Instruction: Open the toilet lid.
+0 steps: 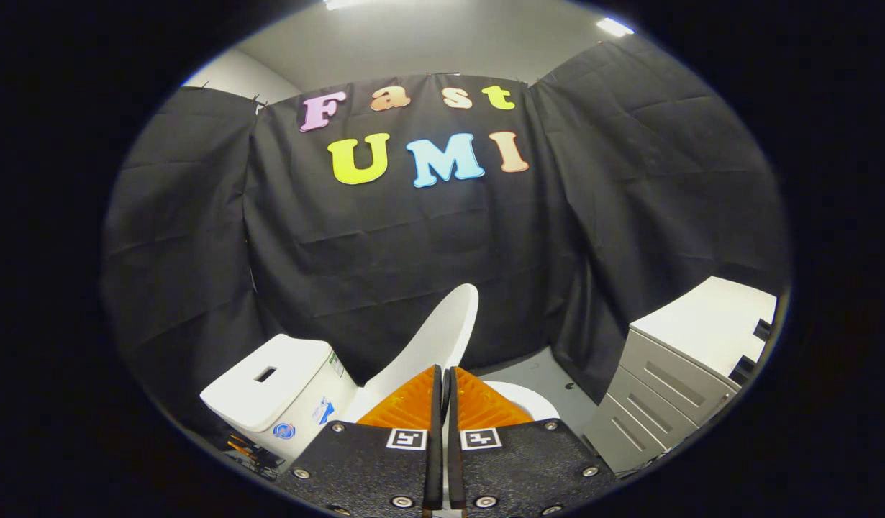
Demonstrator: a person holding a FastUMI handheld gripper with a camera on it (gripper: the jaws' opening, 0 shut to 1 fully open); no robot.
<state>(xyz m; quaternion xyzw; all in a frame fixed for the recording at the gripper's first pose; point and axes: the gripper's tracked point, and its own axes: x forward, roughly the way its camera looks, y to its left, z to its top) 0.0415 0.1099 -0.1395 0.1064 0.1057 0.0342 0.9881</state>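
Ribbed, wedge-shaped fingers (414, 403) of the gripper (443, 381) meet at lower centre, closed to a thin slit with nothing clearly pinched between them. Just beyond their tips the smooth, glossy white toilet lid (439, 334) stands raised and tilted, its rounded end uppermost. Left of it sits the boxy cistern (270, 385); a curved rim of the seat (529, 399) shows right. A grey drawer cabinet (658, 392) stands at lower right against creased black cloth (428, 237).

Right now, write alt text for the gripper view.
A white plastic toilet lid stands raised, its edge clamped between the gripper fingers. The white toilet tank sits beside it, a grey drawer cabinet opposite.
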